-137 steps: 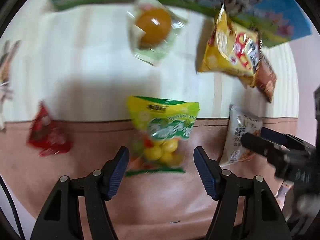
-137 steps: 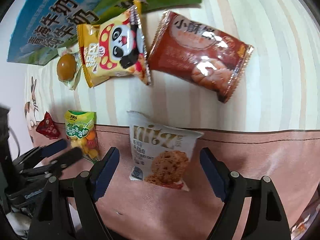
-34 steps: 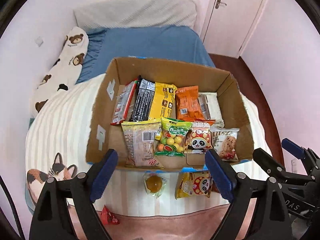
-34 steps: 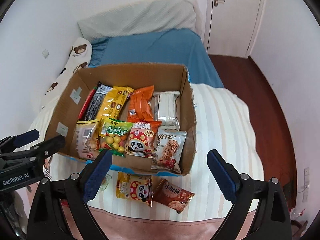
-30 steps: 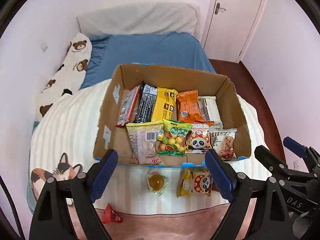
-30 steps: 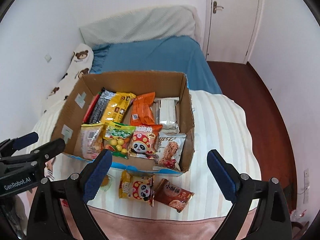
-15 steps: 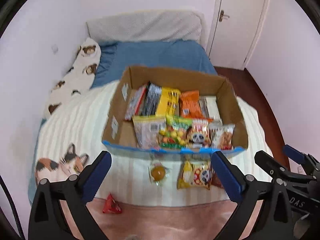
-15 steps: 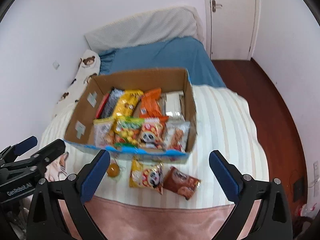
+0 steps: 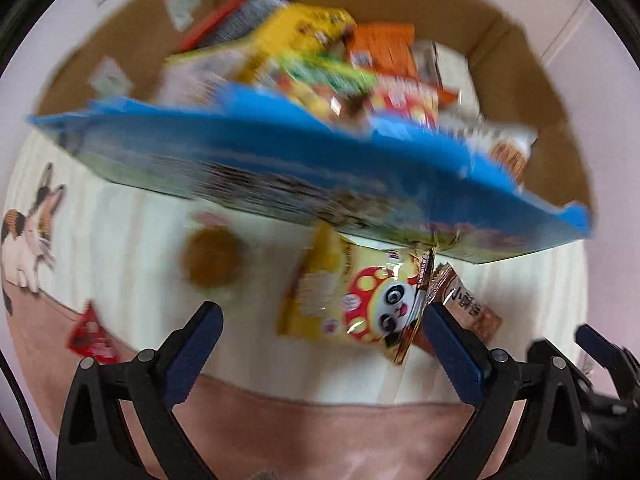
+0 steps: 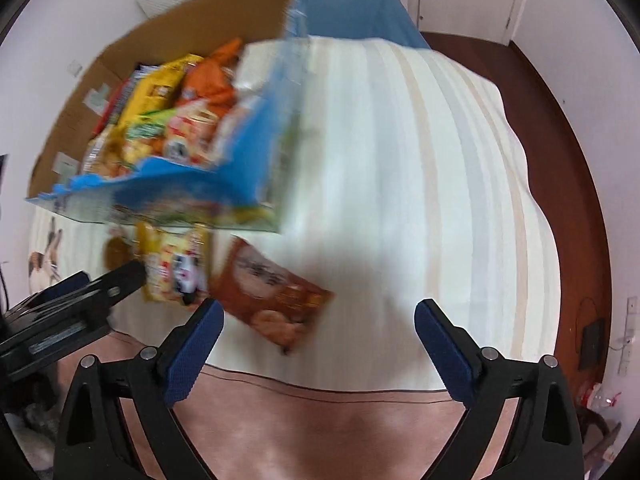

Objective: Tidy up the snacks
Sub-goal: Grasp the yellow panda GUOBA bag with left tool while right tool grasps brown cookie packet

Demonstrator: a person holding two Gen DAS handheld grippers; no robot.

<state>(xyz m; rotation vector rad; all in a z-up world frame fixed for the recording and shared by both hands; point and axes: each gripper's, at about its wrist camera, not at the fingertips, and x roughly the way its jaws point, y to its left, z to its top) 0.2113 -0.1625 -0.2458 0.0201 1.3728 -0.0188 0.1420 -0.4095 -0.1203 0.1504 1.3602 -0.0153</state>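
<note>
Snacks in bright wrappers fill the open brown cardboard box with the blue printed front (image 9: 320,168) that sits on the cream striped bedspread (image 10: 420,160) — yellow, orange and green packets crowd its inside, blurred in both views. Four more lie loose on the bedspread just in front of the box: a yellow panda-print snack bag (image 9: 356,296), a brown cookie packet (image 10: 272,300) touching its right edge, a round orange-brown treat in a clear wrapper (image 9: 212,256) to its left, and a small red triangular packet (image 9: 94,334) further left on the pink band of the cover. The left gripper (image 9: 320,340) hovers low with its blue-padded jaws spread wide and holding nothing, the panda bag between its fingertips. The right gripper (image 10: 316,340) also stands wide and empty — the brown packet lies just beyond its left finger (image 10: 192,352).
</note>
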